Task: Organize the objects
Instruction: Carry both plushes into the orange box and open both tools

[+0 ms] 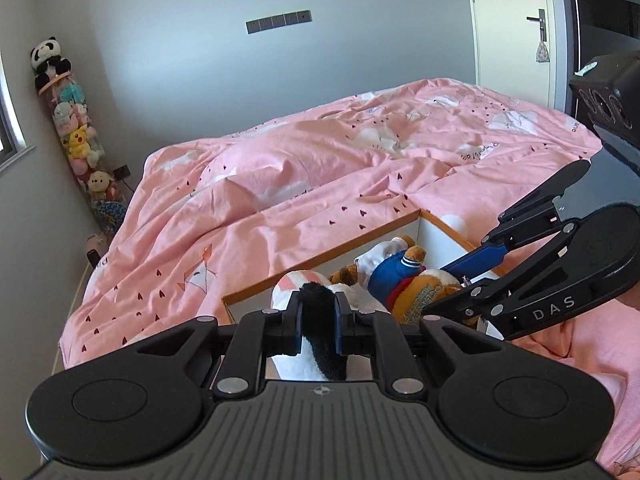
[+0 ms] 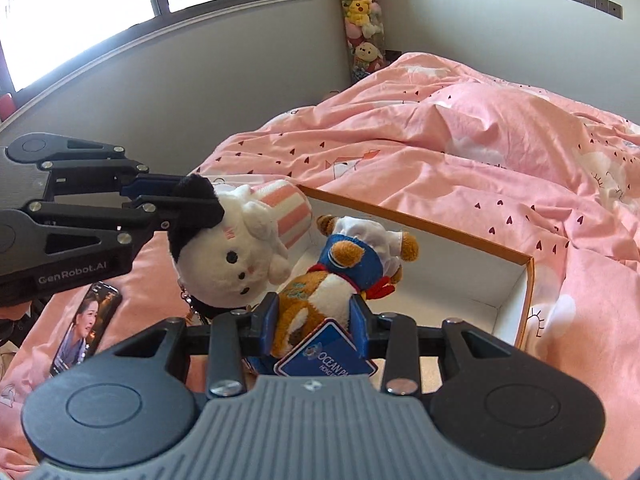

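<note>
**A:** What has the left hand-held gripper [image 1: 318, 312] got?

**B:** Its jaws are pinched tight on the black ear of a white plush cat [image 2: 230, 264], which hangs over the near corner of an open cardboard box [image 2: 420, 224]. A pink-and-white striped part of the toy shows behind its head.

**A:** And the right hand-held gripper [image 2: 316, 322]?

**B:** Closed around the body of a brown-and-white plush dog [image 2: 340, 276] in a blue sailor top and white hat, jaws pressed against both its sides. A blue diamond-shaped tag [image 2: 326, 360] reading "OCEAN PA…" dangles from it, just in front of the camera.

**A:** Where do the two toys sit relative to each other?

**B:** Side by side above the box, cat to the left, close enough to look as if they touch. The box has a white interior and an orange-brown rim, and lies on a bed under a pink quilt [image 1: 320, 168] printed with small hearts.

**A:** Anything else nearby?

**B:** A phone [image 2: 86, 328] with a lit screen lies on the quilt left of the box. In the far corner, a tall clear column of stuffed toys [image 1: 80, 144] stands against the wall, a panda [image 1: 48, 60] on top.
</note>
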`<state>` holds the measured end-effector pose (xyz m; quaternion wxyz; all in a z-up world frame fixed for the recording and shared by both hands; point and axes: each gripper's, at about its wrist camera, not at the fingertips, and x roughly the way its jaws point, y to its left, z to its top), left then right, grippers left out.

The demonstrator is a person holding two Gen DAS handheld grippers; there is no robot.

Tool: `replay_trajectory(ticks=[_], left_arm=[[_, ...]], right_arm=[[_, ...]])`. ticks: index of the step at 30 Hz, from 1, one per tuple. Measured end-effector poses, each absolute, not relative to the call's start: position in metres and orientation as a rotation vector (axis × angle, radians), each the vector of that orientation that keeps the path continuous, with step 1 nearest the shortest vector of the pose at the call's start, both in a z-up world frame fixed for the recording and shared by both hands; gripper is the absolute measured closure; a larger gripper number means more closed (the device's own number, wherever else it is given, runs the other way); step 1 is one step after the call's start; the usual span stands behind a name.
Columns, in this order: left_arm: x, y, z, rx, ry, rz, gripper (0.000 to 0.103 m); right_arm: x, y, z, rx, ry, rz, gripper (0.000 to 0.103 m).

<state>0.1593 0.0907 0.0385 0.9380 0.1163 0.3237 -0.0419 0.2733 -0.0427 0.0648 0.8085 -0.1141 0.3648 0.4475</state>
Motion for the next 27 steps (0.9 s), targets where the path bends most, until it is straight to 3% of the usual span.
replay_trajectory(ticks=[10, 27], left_arm=[[0.166, 0.098, -0.03, 0.258, 0.789, -0.034, 0.087], [0.173, 0.096, -0.053, 0.295, 0.955, -0.016, 0.086]], right_arm=[[0.3, -0.019, -0.005, -0.324, 0.915, 1.014, 0.064], [0.315, 0.019, -0.048, -0.394, 1.063, 1.143, 0.063]])
